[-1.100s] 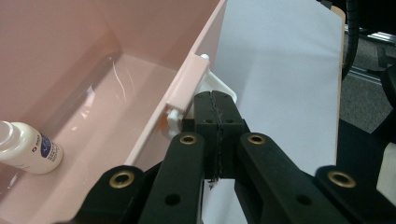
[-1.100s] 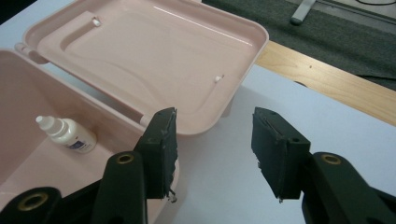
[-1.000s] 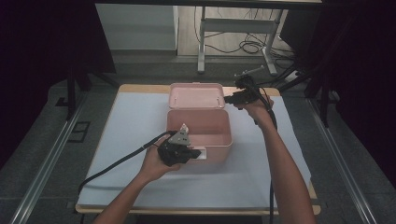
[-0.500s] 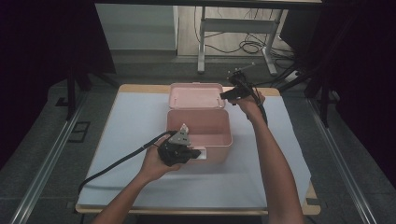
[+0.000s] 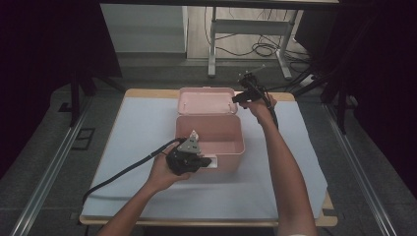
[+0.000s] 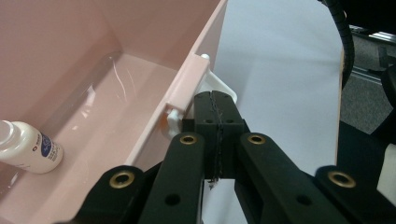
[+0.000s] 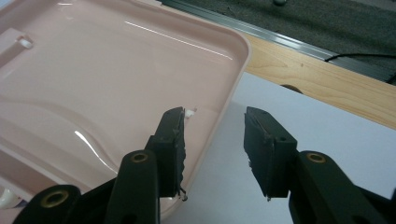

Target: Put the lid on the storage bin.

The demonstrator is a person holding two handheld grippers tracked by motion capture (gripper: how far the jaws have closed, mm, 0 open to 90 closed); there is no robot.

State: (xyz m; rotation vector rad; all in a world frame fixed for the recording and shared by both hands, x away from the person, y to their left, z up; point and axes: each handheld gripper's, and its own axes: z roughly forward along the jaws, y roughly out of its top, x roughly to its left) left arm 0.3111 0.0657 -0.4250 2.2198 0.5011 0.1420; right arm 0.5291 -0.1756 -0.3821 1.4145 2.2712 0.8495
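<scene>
My right tongs (image 7: 212, 140) gape astride the lid (image 7: 107, 79) rim; left tongs (image 6: 217, 121) pinch the box (image 5: 211, 135) latch (image 6: 219, 91)

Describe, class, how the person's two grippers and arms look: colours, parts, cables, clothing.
Both are black. The left gripper carries a grey three-cornered plate and trails a black cable. The right gripper has a black cable too. Close up, brass-coloured rivets dot the jaw arms, and the pads look ridged. Forearms are bare, no sleeves.

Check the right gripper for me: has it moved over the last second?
Yes. In the high view the right gripper has gone up the picture, from the box's far right corner to the right edge of the open lid, its jaws astride that edge.
</scene>
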